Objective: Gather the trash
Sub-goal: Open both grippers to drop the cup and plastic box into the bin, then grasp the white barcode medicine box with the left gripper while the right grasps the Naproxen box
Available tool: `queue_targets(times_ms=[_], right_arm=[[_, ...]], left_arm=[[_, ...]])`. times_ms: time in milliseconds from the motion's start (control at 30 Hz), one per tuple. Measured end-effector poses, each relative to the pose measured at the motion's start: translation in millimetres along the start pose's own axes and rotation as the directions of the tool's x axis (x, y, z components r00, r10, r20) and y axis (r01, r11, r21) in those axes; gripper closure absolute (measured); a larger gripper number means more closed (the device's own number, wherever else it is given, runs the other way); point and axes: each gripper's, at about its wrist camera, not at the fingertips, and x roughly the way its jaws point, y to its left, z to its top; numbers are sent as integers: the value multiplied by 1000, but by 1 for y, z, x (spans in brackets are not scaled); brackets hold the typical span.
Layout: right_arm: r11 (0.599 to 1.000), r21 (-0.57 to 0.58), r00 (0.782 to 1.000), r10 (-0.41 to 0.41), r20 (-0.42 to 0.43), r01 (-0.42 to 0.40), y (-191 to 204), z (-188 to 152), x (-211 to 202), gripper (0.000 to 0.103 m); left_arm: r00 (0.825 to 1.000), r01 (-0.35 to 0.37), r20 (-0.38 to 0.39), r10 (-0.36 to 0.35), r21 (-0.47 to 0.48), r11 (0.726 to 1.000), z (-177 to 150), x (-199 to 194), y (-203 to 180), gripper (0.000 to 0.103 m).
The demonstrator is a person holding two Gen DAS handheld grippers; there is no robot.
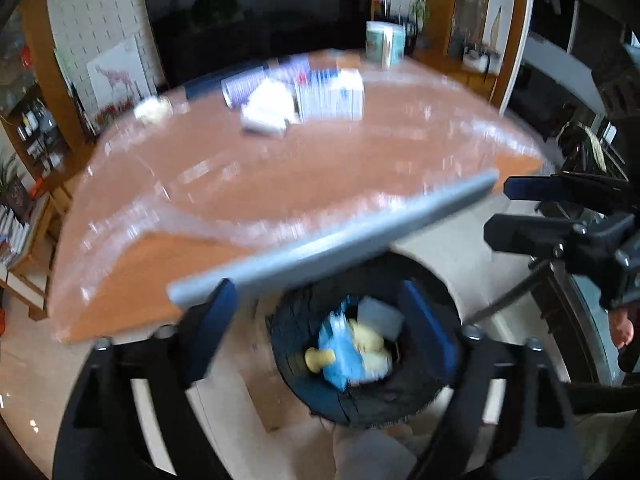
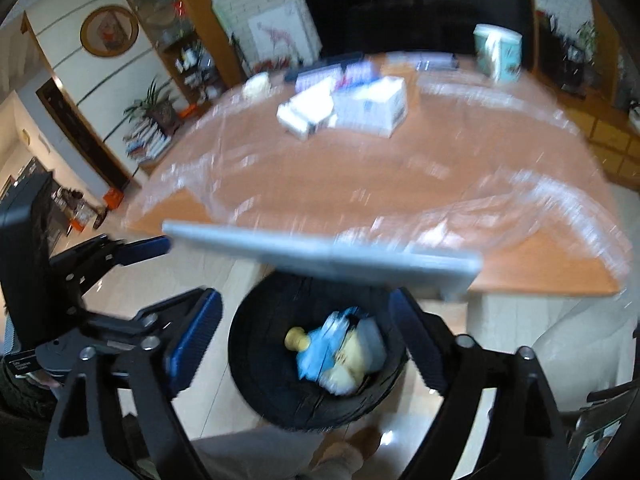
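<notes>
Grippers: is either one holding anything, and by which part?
No. Left gripper and right gripper are both open over the trash bin, gripping nothing.

Left gripper [image 1: 320, 328] and right gripper [image 2: 304, 336], both tilted downward with fingers spread wide apart, nothing between the blue pads

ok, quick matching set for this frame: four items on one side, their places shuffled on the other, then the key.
Items:
1. gray flat panel
2. blue plastic wrapper
3. white boxes
4. teal-and-white canister

Places:
A. far edge of the wooden table
B. middle of the table
C. inside the black trash bin
D. above the bin, at the table's near edge

Pairs: 1-D, 2-C, 3-B, 4-A
</notes>
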Motion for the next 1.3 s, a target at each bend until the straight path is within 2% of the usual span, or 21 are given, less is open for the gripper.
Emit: queue_targets(times_ms=[133, 300, 433, 667, 933, 1233, 1300], right_arm=[[998, -22, 996, -65, 68, 67, -3, 28, -3, 9], [986, -78, 986, -141, 93, 149, -4, 60, 15, 9], [972, -134, 980, -181, 88, 192, -8, 83, 37, 9], [962, -168, 977, -210, 35, 213, -23, 120, 87, 9], [952, -232, 977, -213, -33, 200, -32, 145, 133, 9], [975, -202, 989, -115, -91, 95, -46, 165, 162, 9], [978, -196, 990, -90, -107, 67, -47, 167, 166, 15]], left_arm=[[996, -64, 59, 62, 31, 997, 23, 0, 9, 8], [987, -143, 91, 135, 83, 986, 57, 19, 24, 7], [985, -157, 94, 146, 126, 980, 80, 42, 31, 7], [989, -141, 66, 131, 184, 973, 107, 90, 39, 7], [994, -112, 25, 109, 235, 965, 129, 131, 44, 8], [999, -49, -1, 51, 260, 964, 143, 150, 49, 8], [1000, -24, -12, 28, 262, 965, 145, 153, 50, 13]])
